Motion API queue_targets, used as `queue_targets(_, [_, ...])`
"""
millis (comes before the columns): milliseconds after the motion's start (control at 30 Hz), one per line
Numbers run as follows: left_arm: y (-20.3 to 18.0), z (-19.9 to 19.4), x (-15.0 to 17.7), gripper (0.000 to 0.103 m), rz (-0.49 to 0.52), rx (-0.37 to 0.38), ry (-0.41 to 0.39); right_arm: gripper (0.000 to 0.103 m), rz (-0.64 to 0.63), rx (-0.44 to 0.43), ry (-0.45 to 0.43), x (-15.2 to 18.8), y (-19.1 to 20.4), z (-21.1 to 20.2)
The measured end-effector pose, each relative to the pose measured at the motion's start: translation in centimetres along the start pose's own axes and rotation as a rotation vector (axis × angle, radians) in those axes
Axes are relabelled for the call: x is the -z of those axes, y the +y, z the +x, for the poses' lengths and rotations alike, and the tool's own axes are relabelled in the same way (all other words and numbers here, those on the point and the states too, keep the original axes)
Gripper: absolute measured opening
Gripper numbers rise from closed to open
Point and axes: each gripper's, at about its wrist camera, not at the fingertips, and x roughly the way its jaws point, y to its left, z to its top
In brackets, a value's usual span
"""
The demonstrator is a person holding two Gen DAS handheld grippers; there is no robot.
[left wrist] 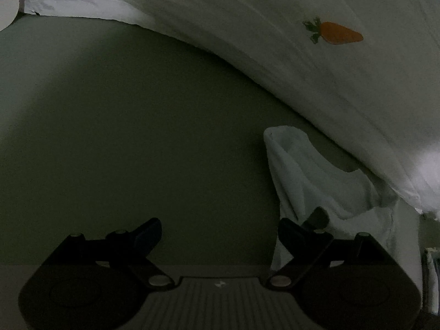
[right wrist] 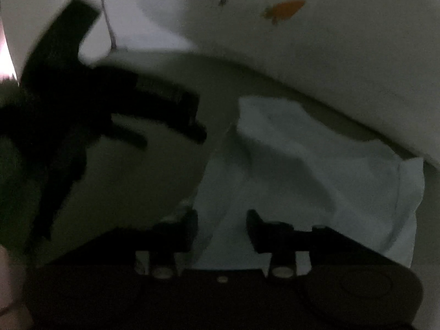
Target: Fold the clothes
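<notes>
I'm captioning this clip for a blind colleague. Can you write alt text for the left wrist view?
The open left gripper hovers over a dim green surface, holding nothing. A crumpled pale garment lies beside its right finger, and white bedding printed with an orange carrot drapes across the top.

pale blue garment point(left wrist: 316, 181), carrot-print white cloth point(left wrist: 316, 63)

We see a pale blue garment point(right wrist: 302, 170) of soft, matt, creased cloth at lower right, and above it a white sheet point(left wrist: 343, 88) of smooth cloth with a carrot print point(left wrist: 339, 33). Both claws, left claw point(left wrist: 220, 233) and right claw point(right wrist: 221, 227), look like matt black plastic with dull metal pivot pins, over a matt olive surface point(left wrist: 123, 137).
</notes>
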Motion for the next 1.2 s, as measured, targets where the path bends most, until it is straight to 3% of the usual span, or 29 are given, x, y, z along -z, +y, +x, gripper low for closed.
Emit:
queue_targets(67, [-0.4,0.1,-0.1,0.092,0.023,0.011,0.004,0.024,-0.035,0.066,-0.001,0.6,1.1,0.0])
queue_targets(167, [-1.5,-0.2,0.1,0.093,0.101,0.060,0.000,0.018,-0.005,0.090,-0.007,0.9,1.7,-0.7])
queue_targets(333, [-3.0,0.2,0.7,0.093,0.198,0.051,0.005,0.022,0.047,0.115,-0.017,1.0,2.0,-1.3])
queue_targets(600, [-3.8,1.8,0.5,0.093,0.256,0.024,0.011,0.041,0.037,0.189,-0.010,0.1,2.4,-0.3])
queue_targets(800, [-4.0,2.5,0.0,0.093,0.264,-0.006,-0.012,0.041,-0.006,0.318,0.067,0.0,2.7,1.2])
queue_targets(1000, [-4.1,1.8,0.8,0.093,0.270,-0.035,-0.063,0.038,-0.080,0.428,0.092,2.1,4.5,-1.0])
queue_targets(1200, [-3.3,0.1,1.8,0.094,0.194,-0.022,-0.099,0.033,-0.060,0.440,0.129,3.8,4.0,-2.7])
